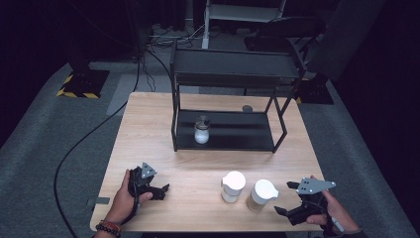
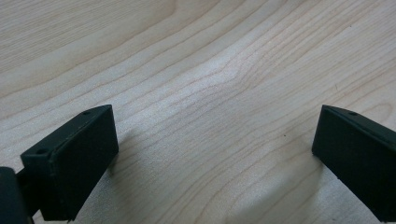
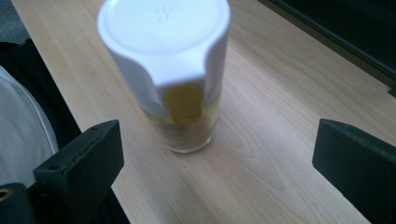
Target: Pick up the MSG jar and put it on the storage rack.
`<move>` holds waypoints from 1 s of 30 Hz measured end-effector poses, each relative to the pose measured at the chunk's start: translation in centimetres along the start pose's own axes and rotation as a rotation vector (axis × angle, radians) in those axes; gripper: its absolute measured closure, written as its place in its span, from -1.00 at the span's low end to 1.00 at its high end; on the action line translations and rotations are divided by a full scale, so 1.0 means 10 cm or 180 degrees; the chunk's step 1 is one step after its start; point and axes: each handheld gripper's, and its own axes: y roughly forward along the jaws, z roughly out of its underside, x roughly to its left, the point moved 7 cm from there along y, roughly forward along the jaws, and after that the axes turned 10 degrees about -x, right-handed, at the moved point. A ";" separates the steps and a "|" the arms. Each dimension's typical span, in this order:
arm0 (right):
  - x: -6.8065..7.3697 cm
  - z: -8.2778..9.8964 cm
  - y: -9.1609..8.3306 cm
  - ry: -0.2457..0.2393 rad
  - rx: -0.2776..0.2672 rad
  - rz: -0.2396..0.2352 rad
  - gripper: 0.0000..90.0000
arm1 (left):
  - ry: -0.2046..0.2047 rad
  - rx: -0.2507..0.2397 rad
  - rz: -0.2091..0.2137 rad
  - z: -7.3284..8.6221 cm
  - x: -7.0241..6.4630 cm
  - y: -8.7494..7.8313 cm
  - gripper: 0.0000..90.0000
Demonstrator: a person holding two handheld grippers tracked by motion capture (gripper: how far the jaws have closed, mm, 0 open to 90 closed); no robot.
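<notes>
Black left gripper (image 1: 157, 190): rests low on the pale wooden table (image 1: 148, 129), jaws spread wide over bare wood, likely waiting.
Clear jar with white flip lid (image 1: 233, 186): stands near the table's front edge, unheld.
Amber-filled jar with white lid (image 3: 173, 70): just right of it, nearest the right gripper (image 1: 287, 212), whose jaws gape toward it, probably lining up a grasp.
Writing: none readable.

Pale wood table (image 1: 163, 124) under my tools, grain running across. Black metal rack (image 1: 233, 74) ahead of me at far edge, two shelves. Grey carpet (image 1: 44, 134) around table on both sides. Black cable (image 1: 79, 144) snaking over floor off to my left. Yellow-and-black striped base (image 1: 81, 82) far left ahead. White frame (image 1: 242, 12) beyond rack. Room beyond dark; light falls on tabletop.
</notes>
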 end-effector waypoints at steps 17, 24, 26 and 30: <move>0.12 -0.29 0.09 -0.0153 -0.0009 -0.0150 -0.95 | -0.0003 -0.0001 -0.0002 0.00 0.00 0.00 -0.99; 0.15 -0.42 0.17 -0.0227 0.0052 -0.0230 -0.95 | -0.0003 -0.0001 -0.0003 0.00 0.00 0.00 -0.99; 0.17 -0.47 0.20 -0.0271 0.0061 -0.0241 -0.96 | -0.0004 -0.0001 -0.0003 0.00 0.00 0.00 -0.99; 0.20 -0.58 0.26 -0.0338 0.0081 -0.0275 -0.95 | -0.0003 0.0000 -0.0003 0.00 0.00 0.00 -0.99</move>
